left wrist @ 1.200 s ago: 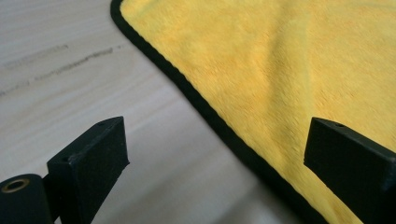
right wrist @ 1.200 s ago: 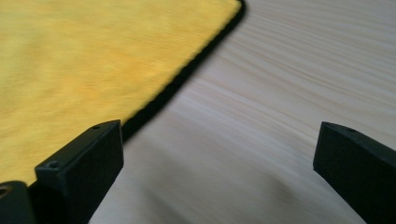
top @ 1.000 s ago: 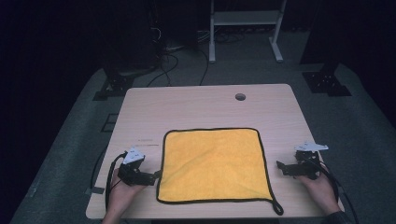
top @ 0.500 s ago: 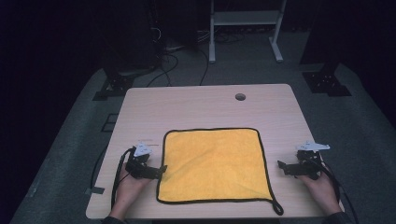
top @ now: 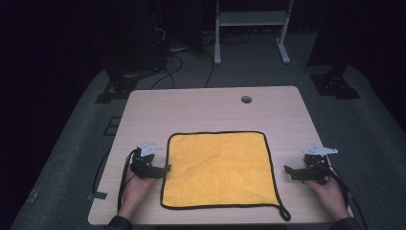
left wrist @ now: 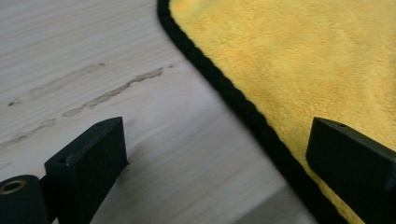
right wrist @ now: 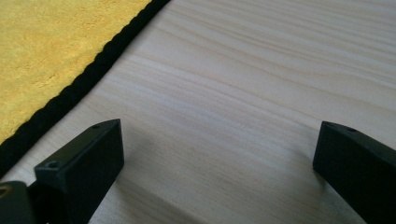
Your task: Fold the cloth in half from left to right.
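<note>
A yellow cloth [top: 218,168] with black trim lies flat on the front half of the wooden table [top: 201,110], with a small hanging loop [top: 284,213] at its front right corner. My left gripper [top: 165,170] is open at the cloth's left edge; in the left gripper view one jaw stands over bare wood and the other over the yellow cloth [left wrist: 299,60], with the black trim [left wrist: 233,100] running between them. My right gripper [top: 288,171] is open above bare wood a short way right of the cloth; the cloth's edge [right wrist: 70,93] lies just left of its jaws.
A round cable hole [top: 246,99] sits near the table's far edge. Beyond the table, on the dark floor, are cables [top: 172,57] and a white stand's legs [top: 251,28]. The table's far half is bare wood.
My left gripper has moved forward and right until its jaws straddle the cloth's left edge. The right gripper has barely shifted.
</note>
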`<state>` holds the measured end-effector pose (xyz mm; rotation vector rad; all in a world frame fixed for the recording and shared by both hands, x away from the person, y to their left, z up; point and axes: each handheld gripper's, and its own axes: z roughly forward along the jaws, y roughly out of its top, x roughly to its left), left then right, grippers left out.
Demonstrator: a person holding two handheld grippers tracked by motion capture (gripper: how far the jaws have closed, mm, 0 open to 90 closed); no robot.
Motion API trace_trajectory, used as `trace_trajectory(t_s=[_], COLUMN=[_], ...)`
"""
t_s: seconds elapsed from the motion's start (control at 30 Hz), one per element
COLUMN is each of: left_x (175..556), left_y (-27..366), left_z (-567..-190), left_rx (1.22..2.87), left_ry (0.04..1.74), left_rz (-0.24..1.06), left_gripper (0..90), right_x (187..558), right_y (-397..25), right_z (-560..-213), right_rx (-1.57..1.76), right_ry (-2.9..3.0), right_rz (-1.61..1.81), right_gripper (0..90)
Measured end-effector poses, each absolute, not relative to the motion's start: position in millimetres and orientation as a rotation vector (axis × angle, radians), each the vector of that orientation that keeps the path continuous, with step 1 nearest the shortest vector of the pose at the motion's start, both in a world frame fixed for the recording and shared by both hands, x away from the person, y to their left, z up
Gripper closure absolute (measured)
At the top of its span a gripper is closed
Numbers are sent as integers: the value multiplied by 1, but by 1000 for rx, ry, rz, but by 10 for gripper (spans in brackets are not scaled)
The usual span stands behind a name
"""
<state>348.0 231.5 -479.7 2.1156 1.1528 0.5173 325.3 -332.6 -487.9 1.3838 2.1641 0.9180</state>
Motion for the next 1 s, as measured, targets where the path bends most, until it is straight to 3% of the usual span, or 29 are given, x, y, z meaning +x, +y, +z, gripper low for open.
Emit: trace_trajectory(t_s=[0.2,0.37,0.5,0.6,0.73,1.0], left_x=[349,354,354,352,346,343], left_y=[230,227,225,224,220,217], left_z=[-475,-476,-476,-476,-476,-476], left_rx=[2104,2102,2094,2088,2076,2058], left_ry=[1148,1140,1148,1136,1104,1107], left_rz=[553,514,501,496,493,436], left_gripper=[88,202,243,334,520,764], right_x=[325,325,325,325,325,325], right_y=[-332,-332,-332,-332,-332,-332], right_z=[-488,-488,-488,-488,-488,-488], right_rx=[1382,1383,1380,1380,1377,1376], right_ry=[2170,2172,2174,2174,2178,2178], right_rz=[920,921,922,922,924,924], right_gripper=[11,11,11,11,11,11])
